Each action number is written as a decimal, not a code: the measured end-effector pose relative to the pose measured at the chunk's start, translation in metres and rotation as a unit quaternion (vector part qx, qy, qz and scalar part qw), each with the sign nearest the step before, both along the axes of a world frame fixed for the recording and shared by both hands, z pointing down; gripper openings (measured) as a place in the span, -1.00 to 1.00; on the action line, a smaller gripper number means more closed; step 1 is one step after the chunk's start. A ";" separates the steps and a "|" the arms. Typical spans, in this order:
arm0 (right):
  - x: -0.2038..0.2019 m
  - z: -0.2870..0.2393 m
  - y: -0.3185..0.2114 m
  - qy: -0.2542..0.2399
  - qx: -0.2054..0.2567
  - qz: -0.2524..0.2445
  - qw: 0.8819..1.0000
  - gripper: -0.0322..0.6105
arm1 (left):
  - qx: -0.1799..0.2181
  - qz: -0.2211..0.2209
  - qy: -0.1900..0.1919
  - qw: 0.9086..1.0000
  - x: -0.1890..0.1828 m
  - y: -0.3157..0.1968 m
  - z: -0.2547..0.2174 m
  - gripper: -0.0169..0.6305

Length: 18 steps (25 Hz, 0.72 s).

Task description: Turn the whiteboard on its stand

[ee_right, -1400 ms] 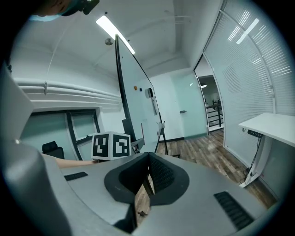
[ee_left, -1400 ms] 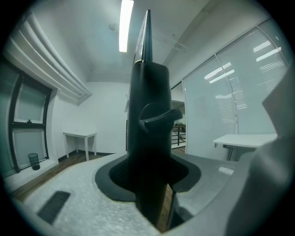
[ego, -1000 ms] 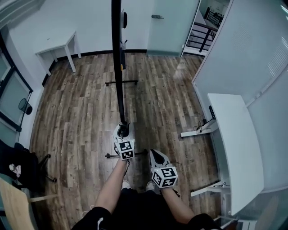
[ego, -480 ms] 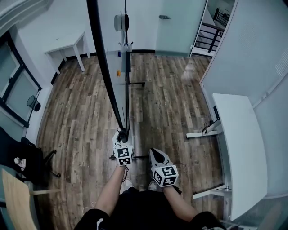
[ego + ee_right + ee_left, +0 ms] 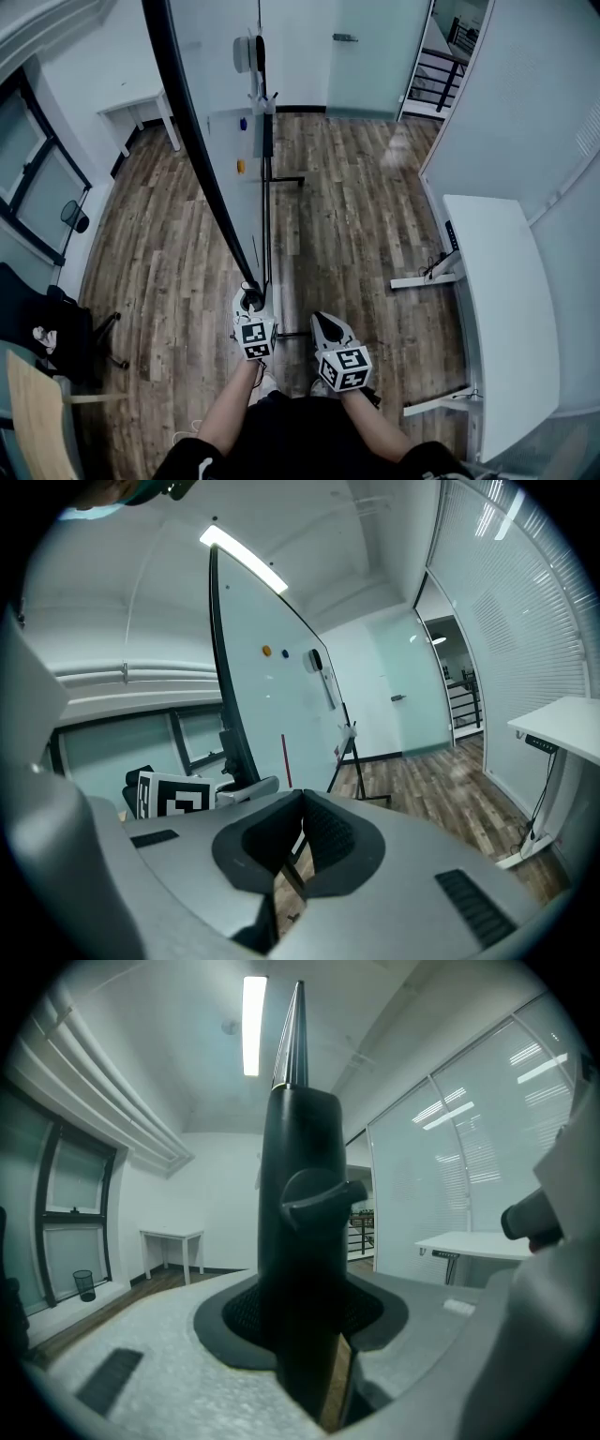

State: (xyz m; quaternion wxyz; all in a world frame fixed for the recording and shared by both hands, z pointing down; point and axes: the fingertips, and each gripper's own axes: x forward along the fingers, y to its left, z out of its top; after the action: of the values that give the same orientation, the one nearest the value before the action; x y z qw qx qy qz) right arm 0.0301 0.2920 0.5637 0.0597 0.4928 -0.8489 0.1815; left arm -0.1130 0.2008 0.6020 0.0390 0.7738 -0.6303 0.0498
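Black frame (image 5: pixel 192 141) of the whiteboard (image 5: pixel 225 94) runs diagonally from upper left down to the left gripper (image 5: pixel 251 300), whose jaws are clamped on the frame's near corner. The board sits upright on its stand (image 5: pixel 267 216) over the wood floor (image 5: pixel 356 206). Right gripper (image 5: pixel 325 330) hangs just beside the left, clear of the board, jaws together on nothing; white desk (image 5: pixel 497 300) at far right.

Office floor, counted: one whiteboard (image 5: pixel 225 94) on one stand, ahead of two claws, the left claw (image 5: pixel 251 298) and the right claw (image 5: pixel 322 322). Two magnets on it: a blue magnet (image 5: pixel 243 123) and an orange magnet (image 5: pixel 240 166). Two white benches: the near bench (image 5: pixel 497 300) right of the right claw, the far bench (image 5: pixel 141 101) beyond the left claw. One wastebasket (image 5: pixel 75 217).
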 end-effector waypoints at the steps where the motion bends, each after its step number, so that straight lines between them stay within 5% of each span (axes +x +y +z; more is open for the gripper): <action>1: 0.001 0.001 0.002 0.000 -0.001 -0.001 1.000 -0.86 | 0.000 -0.001 0.000 1.000 0.001 0.003 0.001 -0.42; 18: 0.003 -0.004 -0.004 -0.002 -0.001 -0.012 1.000 -0.86 | -0.003 0.006 0.007 1.000 0.005 0.015 -0.007 -0.41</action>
State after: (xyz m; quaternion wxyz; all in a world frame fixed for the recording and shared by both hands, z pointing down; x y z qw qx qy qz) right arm 0.0326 0.2878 0.5601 0.0604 0.4824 -0.8546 0.1825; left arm -0.1081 0.2161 0.5947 0.0455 0.7777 -0.6252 0.0471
